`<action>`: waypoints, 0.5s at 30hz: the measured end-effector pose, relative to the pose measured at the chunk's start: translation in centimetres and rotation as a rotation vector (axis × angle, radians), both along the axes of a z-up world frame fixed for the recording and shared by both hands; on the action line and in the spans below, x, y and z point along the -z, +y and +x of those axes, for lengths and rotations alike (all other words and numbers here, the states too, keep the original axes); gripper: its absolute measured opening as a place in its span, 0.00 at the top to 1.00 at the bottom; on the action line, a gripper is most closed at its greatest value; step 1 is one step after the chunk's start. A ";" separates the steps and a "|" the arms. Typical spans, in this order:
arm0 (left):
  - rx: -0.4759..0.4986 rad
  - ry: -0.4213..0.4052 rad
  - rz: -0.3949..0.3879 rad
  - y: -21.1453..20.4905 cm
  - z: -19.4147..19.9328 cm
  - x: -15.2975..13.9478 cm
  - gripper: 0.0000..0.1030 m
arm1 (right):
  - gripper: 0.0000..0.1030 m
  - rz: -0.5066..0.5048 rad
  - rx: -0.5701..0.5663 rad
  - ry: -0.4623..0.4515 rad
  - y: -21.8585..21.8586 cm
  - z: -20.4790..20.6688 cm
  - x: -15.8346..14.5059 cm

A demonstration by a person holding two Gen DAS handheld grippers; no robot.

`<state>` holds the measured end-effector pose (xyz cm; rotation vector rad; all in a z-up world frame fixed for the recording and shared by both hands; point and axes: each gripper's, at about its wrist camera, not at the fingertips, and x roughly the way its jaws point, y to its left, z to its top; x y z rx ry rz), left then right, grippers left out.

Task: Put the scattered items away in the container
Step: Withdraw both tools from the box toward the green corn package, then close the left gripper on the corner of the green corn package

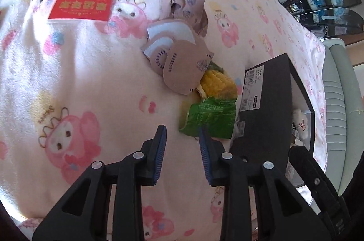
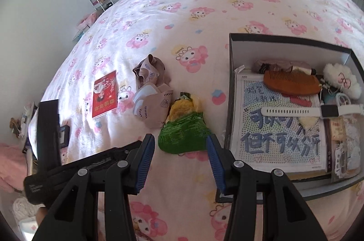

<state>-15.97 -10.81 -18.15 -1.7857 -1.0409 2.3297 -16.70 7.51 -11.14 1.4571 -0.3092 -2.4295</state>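
Both tongs hang over a bed covered by a pink cartoon-print blanket (image 2: 204,20), each tilted down. Left gripper (image 1: 182,141): blue-padded jaws apart, nothing between them, bare blanket below; its right fingertip (image 1: 203,134) overlaps the near edge of a green snack bag (image 1: 209,120). Right gripper (image 2: 179,145): jaws spread wide and gripping nothing, framing the same green bag (image 2: 184,136) from the near side. Behind the bag lie a yellow corn-like item (image 2: 182,106), a heap of beige face masks (image 2: 154,102) and, further toward the left edge of the bed, a red booklet (image 2: 105,95). Black shoebox (image 2: 232,86), open, stands just right of the bag near the bed's right edge; it contains a lettered bead mat (image 2: 277,127), a brown comb (image 2: 291,81), a white watch (image 2: 318,111) and a fluffy white toy (image 2: 341,79).
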 end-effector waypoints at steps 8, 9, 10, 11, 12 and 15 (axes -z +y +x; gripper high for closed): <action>-0.023 0.009 0.039 0.4 -2.5 3.3 0.45 | 0.58 0.055 -0.021 0.034 -1.4 -1.3 1.1; -0.019 0.000 0.090 0.4 -2.7 4.0 0.50 | 0.58 0.056 -0.013 0.030 -1.2 -1.5 1.2; -0.014 -0.001 0.142 0.4 -2.7 4.4 0.60 | 0.58 0.064 -0.008 0.026 -1.1 -1.5 1.4; -0.011 0.005 0.160 0.4 -2.6 4.4 0.68 | 0.58 0.065 -0.008 0.024 -1.0 -1.5 1.5; -0.008 0.020 0.145 0.4 -2.4 3.9 0.75 | 0.58 0.058 -0.013 0.023 -0.9 -1.4 1.6; -0.009 0.063 0.127 0.3 -1.6 2.1 0.90 | 0.58 0.054 -0.009 0.012 -0.9 -0.9 1.7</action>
